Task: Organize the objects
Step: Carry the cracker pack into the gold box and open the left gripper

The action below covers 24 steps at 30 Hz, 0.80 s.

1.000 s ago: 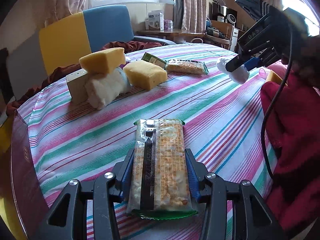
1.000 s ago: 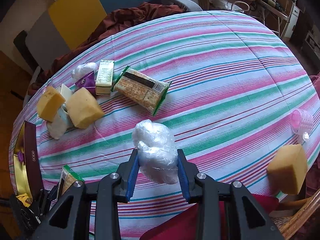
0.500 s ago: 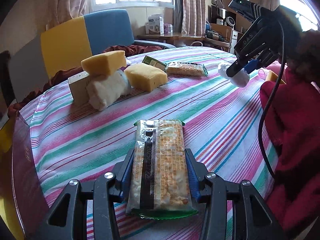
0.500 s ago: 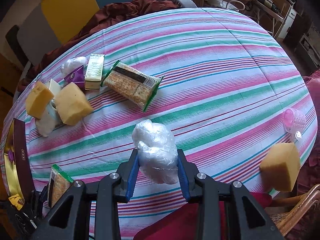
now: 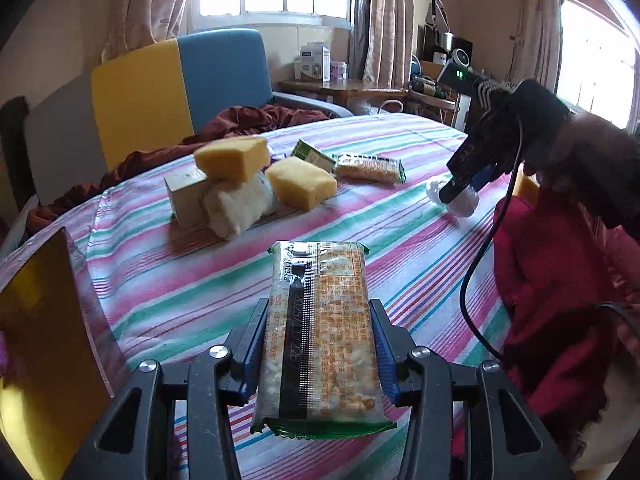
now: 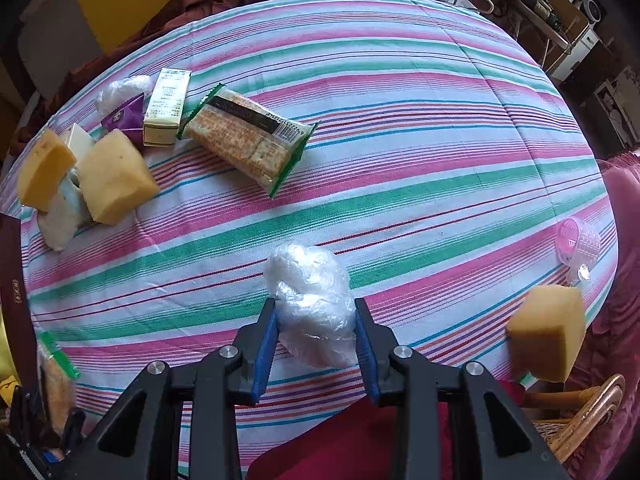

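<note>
My left gripper (image 5: 318, 322) is shut on a cracker packet (image 5: 318, 332) with a green edge, held above the near part of the striped tablecloth (image 5: 192, 280). My right gripper (image 6: 316, 320) is shut on a crumpled clear plastic bag (image 6: 310, 296), held above the cloth's near middle; it also shows at the right of the left wrist view (image 5: 460, 196). A second cracker packet (image 6: 248, 136), a pale box (image 6: 166, 108), a purple wrapper (image 6: 122, 114) and yellow sponges (image 6: 114, 178) lie at the far left.
A yellow sponge (image 6: 548, 340) sits at the table's right edge beside a pink plastic roller (image 6: 578, 242). A dark red box with a gold lining (image 5: 44, 320) stands at the left edge. A yellow and blue chair (image 5: 180, 84) is behind the table.
The left gripper has drawn back and lower with its packet, so the gold-lined box now shows at left. The right gripper has come lower over the table, still holding the bag.
</note>
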### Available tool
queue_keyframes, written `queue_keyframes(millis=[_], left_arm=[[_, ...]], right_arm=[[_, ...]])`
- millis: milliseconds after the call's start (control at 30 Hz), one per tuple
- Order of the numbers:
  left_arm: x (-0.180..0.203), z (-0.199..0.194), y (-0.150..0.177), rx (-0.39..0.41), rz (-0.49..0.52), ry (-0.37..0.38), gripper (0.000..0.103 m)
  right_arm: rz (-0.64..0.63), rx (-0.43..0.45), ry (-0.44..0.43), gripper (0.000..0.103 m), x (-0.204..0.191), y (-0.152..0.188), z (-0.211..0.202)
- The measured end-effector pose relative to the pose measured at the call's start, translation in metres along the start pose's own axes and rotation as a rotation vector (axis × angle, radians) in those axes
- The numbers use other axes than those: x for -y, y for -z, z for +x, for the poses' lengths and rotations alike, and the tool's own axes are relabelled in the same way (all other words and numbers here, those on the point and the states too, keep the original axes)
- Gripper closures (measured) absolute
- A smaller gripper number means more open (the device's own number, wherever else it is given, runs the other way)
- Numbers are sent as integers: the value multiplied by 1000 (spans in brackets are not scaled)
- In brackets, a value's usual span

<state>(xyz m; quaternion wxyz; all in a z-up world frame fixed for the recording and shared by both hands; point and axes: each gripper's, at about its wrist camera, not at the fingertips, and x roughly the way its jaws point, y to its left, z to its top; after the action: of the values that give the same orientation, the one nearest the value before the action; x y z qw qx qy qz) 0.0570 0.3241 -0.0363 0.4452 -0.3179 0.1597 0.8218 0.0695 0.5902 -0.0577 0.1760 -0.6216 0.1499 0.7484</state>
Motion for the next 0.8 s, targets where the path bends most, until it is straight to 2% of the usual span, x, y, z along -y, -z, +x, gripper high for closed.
queue_keyframes(millis=[100,267,400,467,567,667,800], left_arm=[[-21,-26,-5,24,-49,-30,56],[-103,-67,-3,25,-258,-133,56],[-176,-87,25,-36,-408,-253,56],[-211,-95,44,-70,-470,-340,56],[-255,-100,67,-121,-571,-398,56],[-277,-100,79,-155,-628,-440,56],[-290,-89,81,-208,-672,-455,55]], right_arm=[[1,4,6,67,0,1,0],[4,20,11,67,-1,2,-2],[5,27,12,67,-1,2,-3],[8,31,15,67,-1,2,-3],[8,41,22,67,-2,2,-4],[15,43,20,67,-2,2,-4],[16,42,19,67,-1,5,-3]])
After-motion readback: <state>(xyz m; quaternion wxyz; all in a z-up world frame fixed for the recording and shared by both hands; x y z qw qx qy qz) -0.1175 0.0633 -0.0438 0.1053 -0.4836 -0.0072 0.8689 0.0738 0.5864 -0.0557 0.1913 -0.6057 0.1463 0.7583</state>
